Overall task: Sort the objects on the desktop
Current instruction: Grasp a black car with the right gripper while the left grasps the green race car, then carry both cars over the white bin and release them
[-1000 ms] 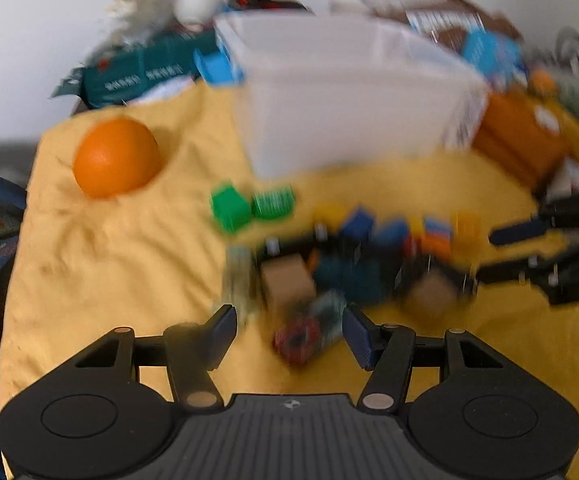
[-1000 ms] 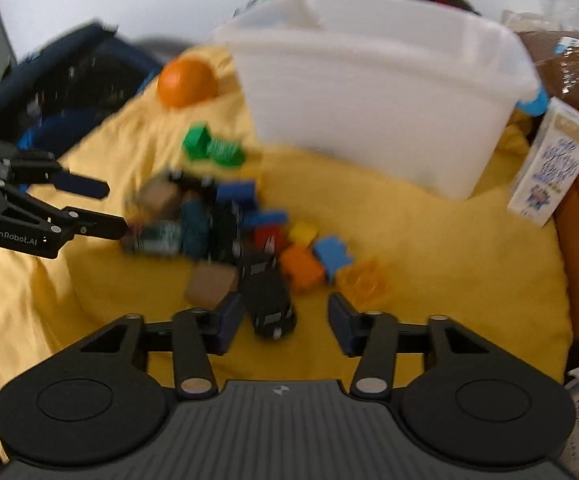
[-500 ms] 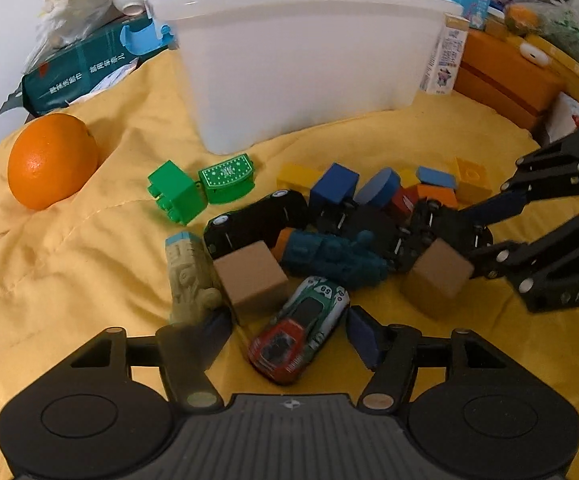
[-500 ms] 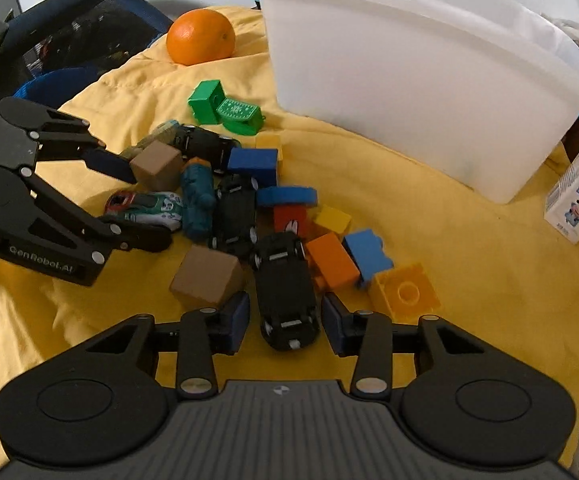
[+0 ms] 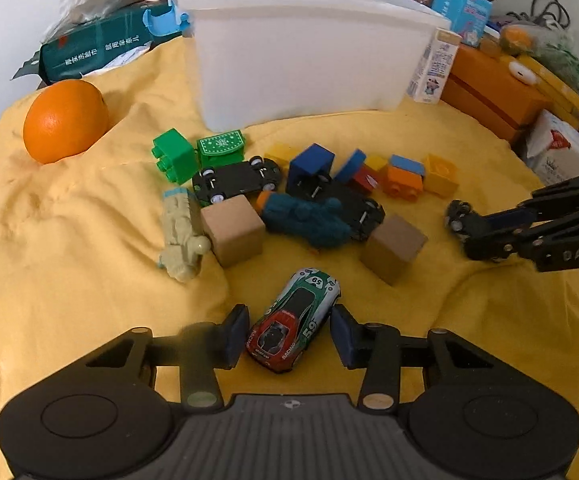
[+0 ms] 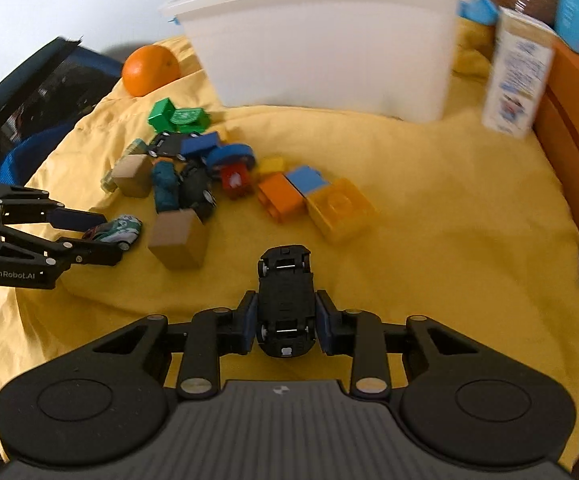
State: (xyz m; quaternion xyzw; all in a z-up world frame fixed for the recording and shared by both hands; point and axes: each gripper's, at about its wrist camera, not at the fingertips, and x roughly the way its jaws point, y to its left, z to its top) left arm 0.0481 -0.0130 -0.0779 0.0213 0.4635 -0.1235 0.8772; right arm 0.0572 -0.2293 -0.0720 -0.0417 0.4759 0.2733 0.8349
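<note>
A red-and-green toy car (image 5: 293, 320) lies on the yellow cloth (image 5: 69, 280) between the fingers of my left gripper (image 5: 289, 336), which is open, with a small gap on its right. My right gripper (image 6: 285, 320) is shut on a black toy car (image 6: 285, 300), wheels up and clear of the pile. The same grippers appear in each other's view: right gripper (image 5: 469, 232), left gripper (image 6: 107, 238). The pile holds wooden cubes (image 5: 233, 228), a teal toy (image 5: 305, 220), other black cars (image 5: 237, 180) and coloured blocks (image 5: 403, 182). A white bin (image 5: 297, 52) stands behind.
An orange (image 5: 65, 120) sits at the cloth's far left. A milk carton (image 5: 435, 66) and orange boxes (image 5: 489, 92) line the right side. A green package (image 5: 93, 50) lies behind the orange. A dark blue bag (image 6: 41, 92) is off the left edge.
My right gripper shut on the black car and drew it back out of the pile. My left gripper's fingers narrowed around the red-and-green car.
</note>
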